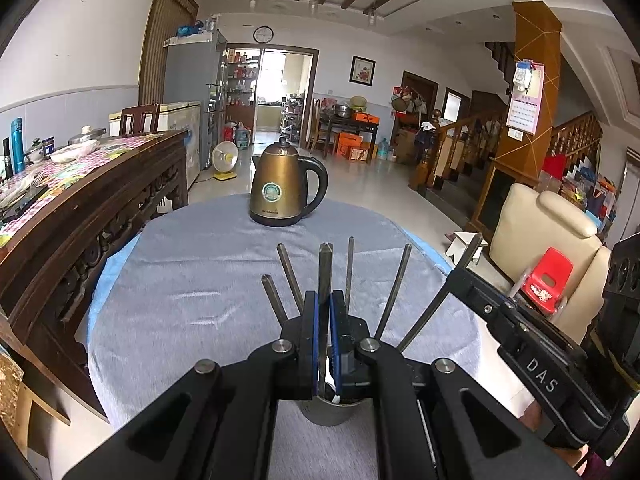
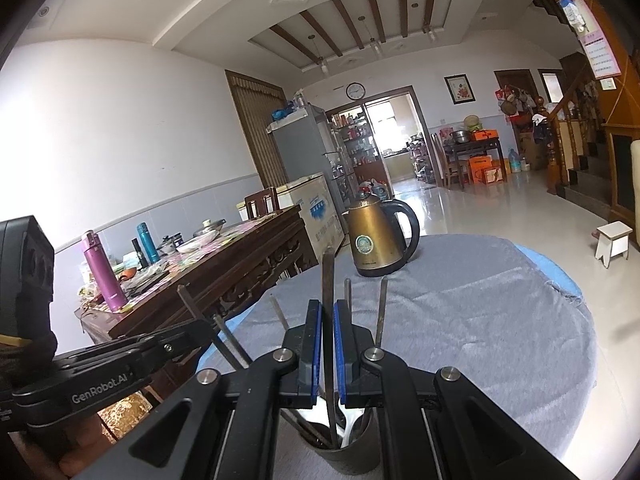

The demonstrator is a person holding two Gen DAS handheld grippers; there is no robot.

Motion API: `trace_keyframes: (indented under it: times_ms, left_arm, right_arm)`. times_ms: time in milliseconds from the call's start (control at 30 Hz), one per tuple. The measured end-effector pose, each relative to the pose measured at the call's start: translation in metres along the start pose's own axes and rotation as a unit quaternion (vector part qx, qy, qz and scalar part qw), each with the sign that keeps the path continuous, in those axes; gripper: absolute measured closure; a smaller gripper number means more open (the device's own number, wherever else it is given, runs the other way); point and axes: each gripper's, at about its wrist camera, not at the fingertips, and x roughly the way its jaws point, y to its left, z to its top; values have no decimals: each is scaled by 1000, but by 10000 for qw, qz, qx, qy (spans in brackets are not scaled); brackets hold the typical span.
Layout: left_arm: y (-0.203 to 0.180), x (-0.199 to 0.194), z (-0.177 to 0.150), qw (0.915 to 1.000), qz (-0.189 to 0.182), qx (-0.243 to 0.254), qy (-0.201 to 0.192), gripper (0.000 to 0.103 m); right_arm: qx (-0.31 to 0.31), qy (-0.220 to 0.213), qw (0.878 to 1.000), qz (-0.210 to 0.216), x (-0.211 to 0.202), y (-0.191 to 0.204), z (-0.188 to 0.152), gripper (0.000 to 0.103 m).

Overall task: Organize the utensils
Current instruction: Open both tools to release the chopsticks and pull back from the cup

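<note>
A steel cup (image 1: 326,410) stands on the grey cloth (image 1: 192,280) of the round desk (image 1: 102,276), at its near edge, and serves as the landmark here. Several metal chopsticks (image 1: 400,280) stand in the cup and fan outward above its rim, and something white, perhaps a spoon (image 2: 347,426), lies inside among them. The left tongs (image 1: 323,312) hover right above the cup, their blue-padded fingers (image 1: 334,332) drawn narrow around one upright chopstick (image 1: 325,280) whose lower end reaches down into the cup; the pads look to be pressing on it. The right tongs (image 2: 328,320) are also directly over the cup, narrow as well, with a single chopstick (image 2: 329,292) standing between the pads; thin gaps show on both sides, so whether they actually grip it I cannot tell. Beyond the cup, at the far side of the desk, sits a brass-coloured kettle (image 1: 282,186) with a black handle. Left of the cup, off the desk, runs a dark carved wooden sideboard (image 1: 92,216) loaded with bottles and dishes. Right of the cup, on the floor, stand a cream armchair (image 1: 540,236) and a small red chair (image 1: 548,276)
</note>
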Motion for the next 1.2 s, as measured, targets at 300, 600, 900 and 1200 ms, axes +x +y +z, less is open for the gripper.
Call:
trace_keyframes:
  times_ms: [300,600,900,1200]
  left_arm:
    - [-6,-3,-10,9999,39,92,35,98]
    - [-9,7,-18,9996,38,159,246,97]
    - [-16,8,-19,9986,-67,255,450,97]
    - [-4,-30,-19,9995,138,187,194,54]
  right_arm:
    - [-48,118,9999,-48,-8,7,-11,96]
    - [-112,465,9986,-218,5,10,-20,96]
    - [187,828,9962,-199,19,-1,-19,95]
    - [515,476,9971,-297,-17,-20,-12,56]
